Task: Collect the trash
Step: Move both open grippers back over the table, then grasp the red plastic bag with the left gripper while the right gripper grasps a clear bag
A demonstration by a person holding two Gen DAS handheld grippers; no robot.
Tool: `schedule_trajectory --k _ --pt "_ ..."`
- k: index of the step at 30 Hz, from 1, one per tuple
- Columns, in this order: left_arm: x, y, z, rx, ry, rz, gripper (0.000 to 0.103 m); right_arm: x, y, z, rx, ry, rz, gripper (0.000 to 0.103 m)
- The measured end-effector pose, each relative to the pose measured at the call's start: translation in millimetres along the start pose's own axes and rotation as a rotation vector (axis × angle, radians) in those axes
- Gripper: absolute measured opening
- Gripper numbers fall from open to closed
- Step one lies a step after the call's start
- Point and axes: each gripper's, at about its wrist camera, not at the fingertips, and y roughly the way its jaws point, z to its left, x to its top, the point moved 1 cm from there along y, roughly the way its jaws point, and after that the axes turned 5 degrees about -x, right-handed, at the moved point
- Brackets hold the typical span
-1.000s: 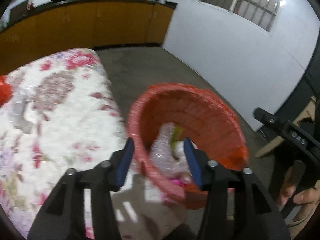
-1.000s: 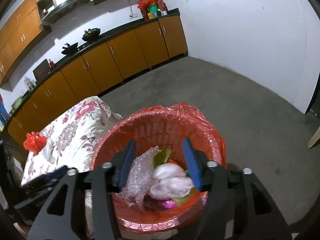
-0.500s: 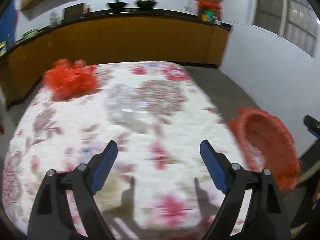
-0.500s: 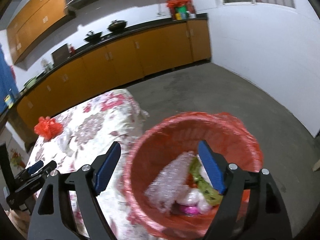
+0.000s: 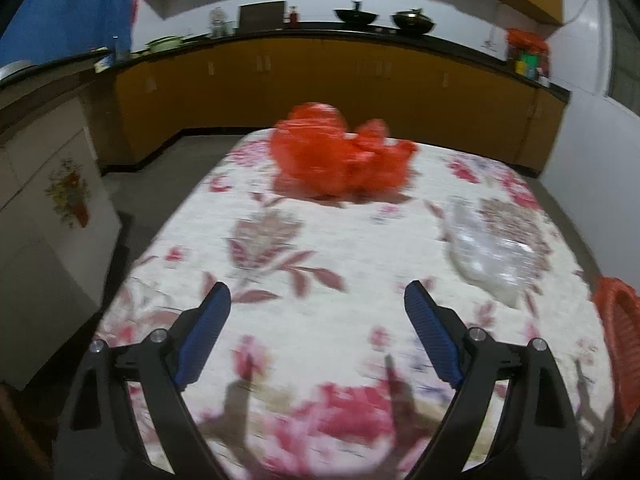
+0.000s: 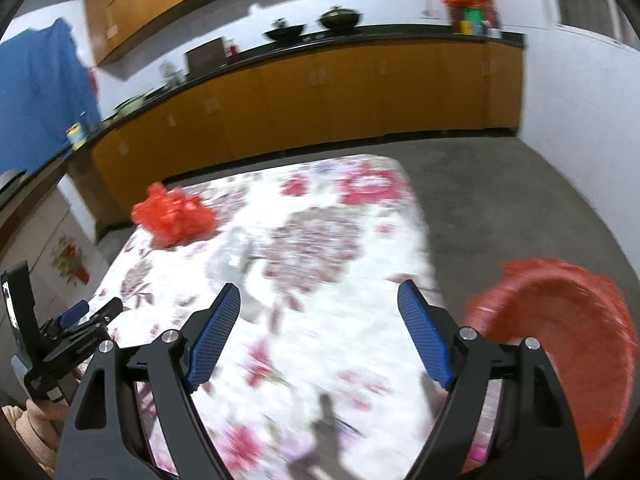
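A crumpled red plastic bag (image 5: 340, 160) lies at the far end of the floral-cloth table (image 5: 320, 264); it also shows in the right wrist view (image 6: 172, 216). A clear plastic wrapper (image 5: 492, 252) lies right of it, blurred in the right wrist view (image 6: 236, 264). The red trash basket (image 6: 560, 340) stands on the floor at the table's right, its rim (image 5: 616, 320) at the left view's edge. My left gripper (image 5: 316, 300) is open and empty over the near table. My right gripper (image 6: 320, 300) is open and empty over the table.
Orange kitchen cabinets (image 5: 320, 84) with a black counter run along the far wall, with woks on top. A white cabinet (image 5: 44, 216) stands left of the table. Grey floor (image 6: 500, 200) lies right of the table. The left gripper shows at the right view's lower left (image 6: 76, 320).
Both grippers have swung left from above the trash basket to over the table and opened wider. The basket has slid to the right edge of both views.
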Motion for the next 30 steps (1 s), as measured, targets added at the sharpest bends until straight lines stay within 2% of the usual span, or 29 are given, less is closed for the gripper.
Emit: schedule_trajectory --k 5,8,13,16,21,22,24,27,30 --pt "7.3 7.6 31.0 0.052 -0.038 -0.003 0.087 13.0 52.0 58.5 0.051 -0.069 0.036 0.081" --pt "11.2 7.7 44.3 0.065 -0.054 -0.021 0.087 16.1 83.3 83.6 0.038 -0.105 0.062 0.081" --pt "17.7 11.6 63.3 0.062 -0.096 -0.025 0.087 12.2 131.4 103.3 0.005 -0.13 0.142 0.081" --pt "20.1 14.3 68.8 0.063 -0.101 -0.033 0.087 8.0 148.7 109.4 -0.013 -0.148 0.171 0.076" --pt "27.4 21.9 63.9 0.039 -0.098 -0.036 0.087 1.2 158.9 112.8 -0.015 -0.183 0.199 0.051" --pt "29.5 23.8 61.4 0.031 -0.097 -0.037 0.087 -0.8 160.0 113.0 -0.014 -0.192 0.202 0.049" --pt "35.9 29.4 54.3 0.011 -0.088 -0.041 0.088 -6.4 159.8 113.6 -0.014 -0.22 0.207 0.036" --pt "48.7 39.3 43.3 -0.013 -0.082 -0.045 0.092 -11.8 154.7 110.2 -0.012 -0.248 0.203 0.024" --pt "68.3 51.3 33.1 -0.04 -0.091 -0.056 0.094 -15.5 145.2 100.9 0.002 -0.244 0.2 0.02"
